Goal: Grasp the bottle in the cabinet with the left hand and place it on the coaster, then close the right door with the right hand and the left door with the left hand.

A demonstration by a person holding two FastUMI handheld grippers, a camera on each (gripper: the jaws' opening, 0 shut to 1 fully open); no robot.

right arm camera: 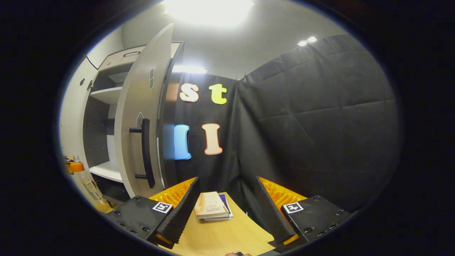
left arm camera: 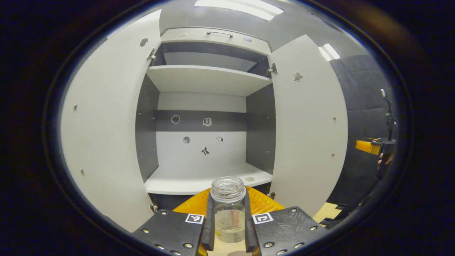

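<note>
The left gripper pinches the clear, capless bottle upright (likely so nothing spills), outside the open cabinet. The right gripper, spread, waits over the table near the right door.

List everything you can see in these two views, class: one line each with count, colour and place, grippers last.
Cabinet: one, white and grey, both doors open, ahead.
Bottle: one, clear, lidless, between the left gripper's fingers.
Door handle: one, black, on the right door.
Books: a small stack, pale covers, on the wooden table.
Left gripper: one, black and orange, shut on the bottle.
Right gripper: one, black and orange, open above the table.
</note>
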